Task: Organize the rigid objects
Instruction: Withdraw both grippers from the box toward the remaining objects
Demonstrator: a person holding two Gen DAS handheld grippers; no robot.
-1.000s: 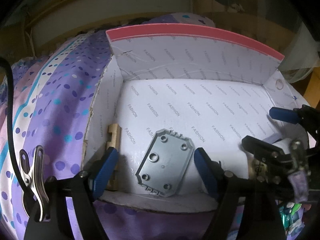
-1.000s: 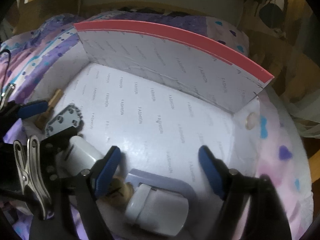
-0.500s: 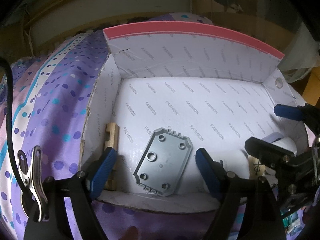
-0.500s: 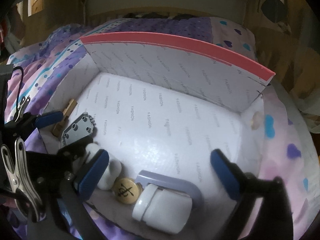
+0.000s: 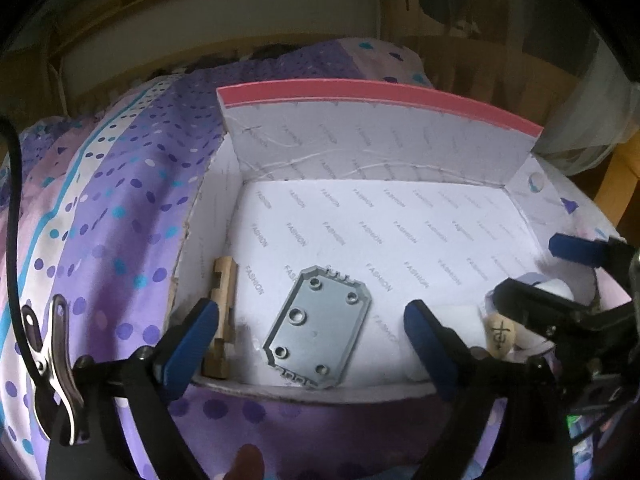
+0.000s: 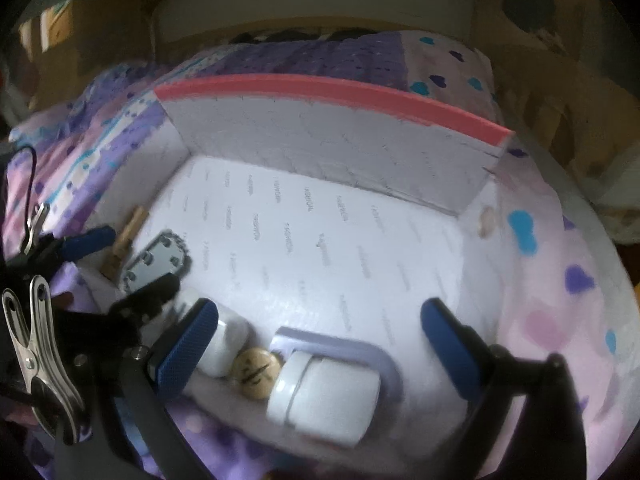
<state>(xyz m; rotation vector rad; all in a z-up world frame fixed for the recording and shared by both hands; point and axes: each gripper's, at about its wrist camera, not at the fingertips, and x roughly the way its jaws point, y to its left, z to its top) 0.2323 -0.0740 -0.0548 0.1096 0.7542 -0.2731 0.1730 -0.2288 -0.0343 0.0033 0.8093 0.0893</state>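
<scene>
Setting: a shallow box [image 5: 380, 152] with a pink-edged back wall and white "FASHION" lining sits on a bed with purple dotted bedding [image 5: 120, 200].
Already in the box: five rigid pieces lie along the near edge: a notched wooden block [image 5: 219, 312] against the left wall, a grey metal plate [image 5: 318, 330] beside it, then a white cylinder [image 6: 224, 346], a round wooden game piece [image 6: 256, 372] and a white case [image 6: 324, 400] lying against a lilac frame [image 6: 352, 350].
Left tool [image 5: 310, 352]: nothing between its blue pads, jaws opening, poised just above the metal plate without touching it.
Right tool [image 6: 320, 348]: spread to its widest, nothing gripped; the game piece and white case lie below the gap.
Progress: judged well along, since every rigid piece in view already rests inside the box and none lies on the bedding.
Left to do: probably only tidying the row or fetching items out of view; neither view shows whether more remain.
</scene>
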